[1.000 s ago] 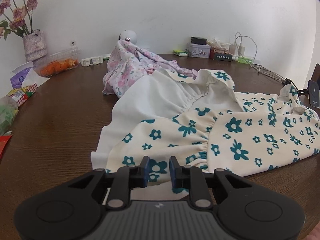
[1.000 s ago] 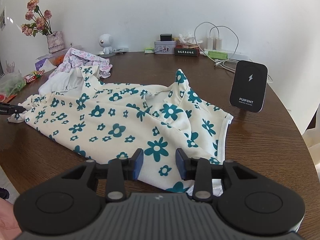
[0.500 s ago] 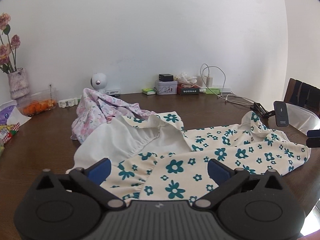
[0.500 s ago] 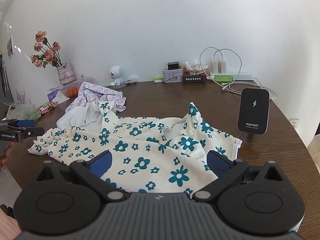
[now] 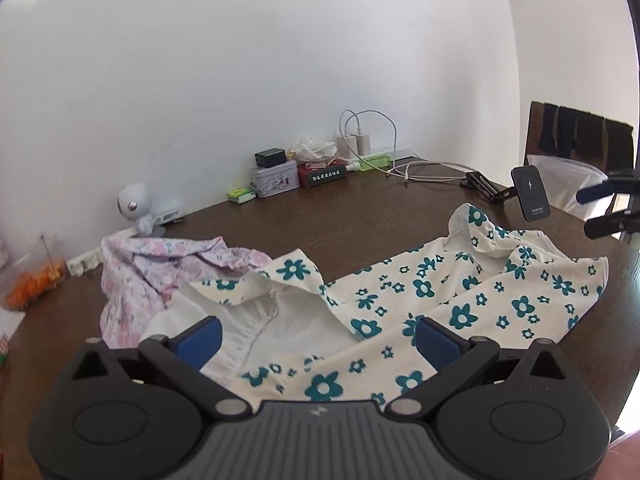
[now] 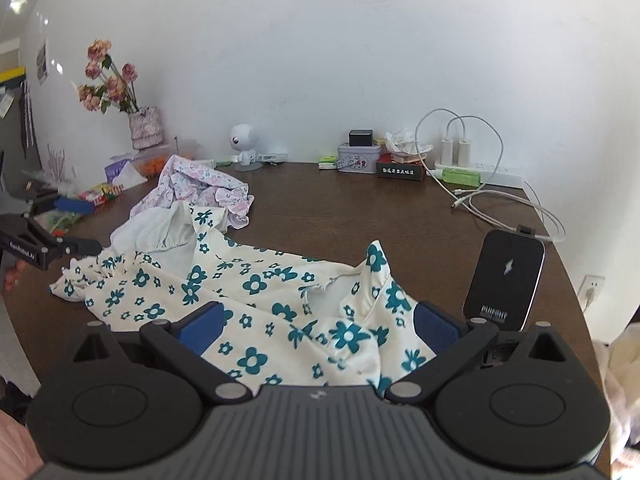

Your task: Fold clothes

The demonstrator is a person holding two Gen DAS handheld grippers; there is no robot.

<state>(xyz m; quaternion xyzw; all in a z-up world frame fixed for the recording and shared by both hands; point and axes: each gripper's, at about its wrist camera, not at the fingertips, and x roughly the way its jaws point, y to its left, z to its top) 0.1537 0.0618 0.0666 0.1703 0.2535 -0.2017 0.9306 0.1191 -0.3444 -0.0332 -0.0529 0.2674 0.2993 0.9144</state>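
A cream dress with teal flowers (image 5: 440, 304) lies spread and rumpled on the brown table (image 5: 360, 224); it also shows in the right wrist view (image 6: 256, 284). A pink floral garment (image 5: 160, 268) lies crumpled behind it, also in the right wrist view (image 6: 200, 184). My left gripper (image 5: 318, 336) is open and empty, raised over the dress's near edge. My right gripper (image 6: 318, 326) is open and empty, raised over the dress's other end. Each gripper shows at the edge of the other's view: the right one (image 5: 604, 210), the left one (image 6: 60, 226).
A black charger stand (image 6: 506, 276) stands right of the dress. Along the wall: a small white robot figure (image 6: 244, 148), tins and boxes (image 6: 360, 156), a power strip with cables (image 6: 480, 168), a flower vase (image 6: 146, 132), snacks (image 6: 100, 194). A chair (image 5: 576, 144) stands at the right.
Both grippers opened, let go of the dress and lifted up and back from it. The dress now lies free on the table.
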